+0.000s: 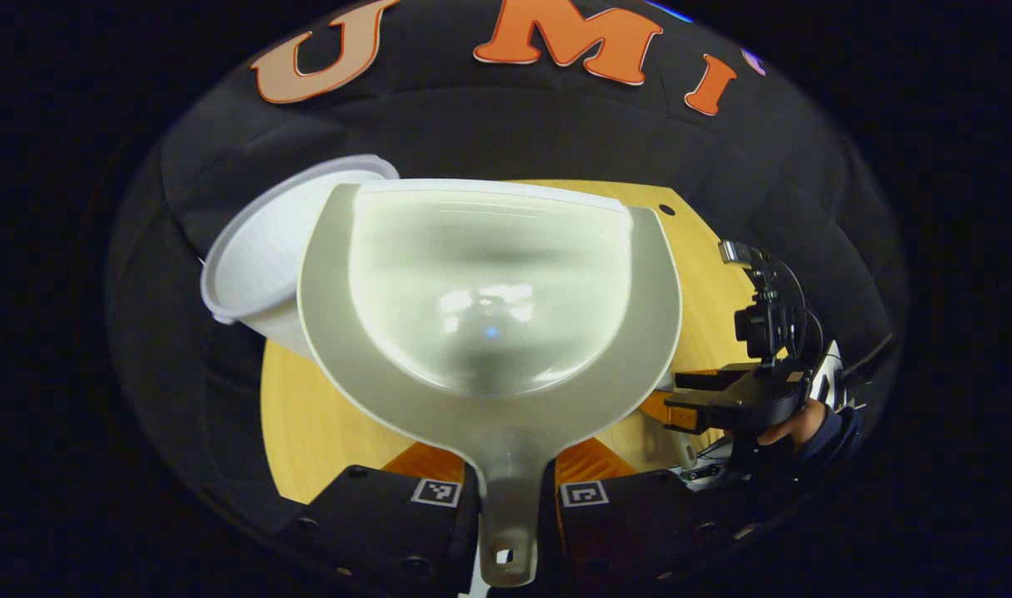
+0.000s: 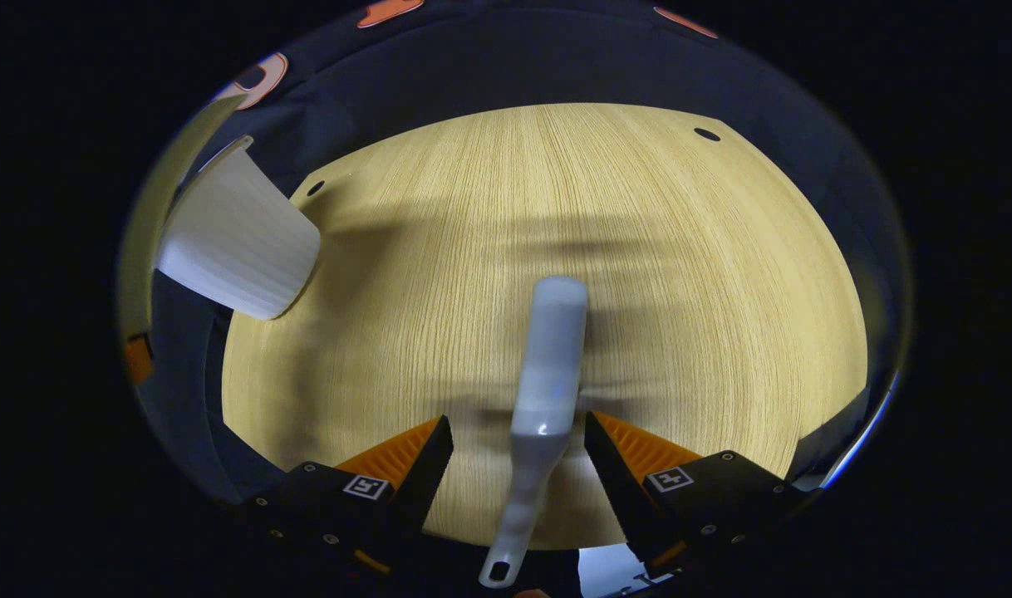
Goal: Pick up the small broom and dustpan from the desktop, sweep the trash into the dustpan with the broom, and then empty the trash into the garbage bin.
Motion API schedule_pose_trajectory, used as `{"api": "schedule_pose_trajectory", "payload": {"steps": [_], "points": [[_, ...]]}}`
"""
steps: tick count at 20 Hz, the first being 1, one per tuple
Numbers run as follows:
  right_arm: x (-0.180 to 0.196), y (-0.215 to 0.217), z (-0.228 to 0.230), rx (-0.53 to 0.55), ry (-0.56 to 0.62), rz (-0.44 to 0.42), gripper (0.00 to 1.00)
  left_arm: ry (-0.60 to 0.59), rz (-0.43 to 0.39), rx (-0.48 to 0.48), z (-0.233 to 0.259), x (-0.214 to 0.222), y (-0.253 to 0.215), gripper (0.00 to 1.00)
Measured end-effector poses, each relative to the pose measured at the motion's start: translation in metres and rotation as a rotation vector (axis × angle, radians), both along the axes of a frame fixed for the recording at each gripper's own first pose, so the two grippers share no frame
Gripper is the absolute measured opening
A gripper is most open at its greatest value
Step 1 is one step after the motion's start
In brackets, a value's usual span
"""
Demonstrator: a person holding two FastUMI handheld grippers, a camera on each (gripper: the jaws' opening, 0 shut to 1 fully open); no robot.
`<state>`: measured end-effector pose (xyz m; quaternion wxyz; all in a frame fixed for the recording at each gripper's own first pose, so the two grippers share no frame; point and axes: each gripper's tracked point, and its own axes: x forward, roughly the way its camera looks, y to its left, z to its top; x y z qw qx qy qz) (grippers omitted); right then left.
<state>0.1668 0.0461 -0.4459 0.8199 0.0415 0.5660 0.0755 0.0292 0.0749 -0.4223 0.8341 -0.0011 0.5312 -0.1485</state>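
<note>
Left gripper view: the left gripper (image 1: 510, 498) has its jaws closed narrow on the dustpan (image 1: 489, 307) handle, the pan lifted with its front edge at the tilted white bin (image 1: 257, 257); the right gripper (image 1: 722, 403) shows at the right over the desk (image 1: 307, 423). Right gripper view: the right gripper (image 2: 518, 465) has its jaws part open, fingers beside the broom (image 2: 547, 374) handle, gaps on both sides; whether they press it I cannot tell.

A pale grey-green dustpan (image 1: 489, 332), white ribbed garbage bin (image 2: 236, 241), light grey broom (image 2: 547, 374), yellow wood-grain desktop (image 2: 680, 249).
</note>
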Motion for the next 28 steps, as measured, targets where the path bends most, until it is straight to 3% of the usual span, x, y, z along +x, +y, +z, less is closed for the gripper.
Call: {"api": "schedule_pose_trajectory", "payload": {"steps": [4,12,17,22,28], "points": [[0.001,-0.007,-0.001,0.002,0.014,0.010,0.97,0.113,0.056,-0.030,-0.061,-0.023,-0.031,0.29],[-0.001,-0.010,-0.007,0.009,0.028,0.080,0.97,0.322,0.147,-0.004,-0.156,-0.051,-0.034,0.29],[0.003,-0.010,-0.006,0.011,0.026,0.092,0.97,0.344,0.172,-0.016,-0.205,-0.060,-0.037,0.29],[0.006,-0.014,-0.007,0.010,0.009,0.077,0.97,0.354,0.206,-0.021,-0.228,-0.057,-0.016,0.36],[0.014,-0.021,0.014,0.004,-0.072,0.039,0.97,0.302,0.151,-0.048,-0.191,-0.057,-0.019,0.73]]}}
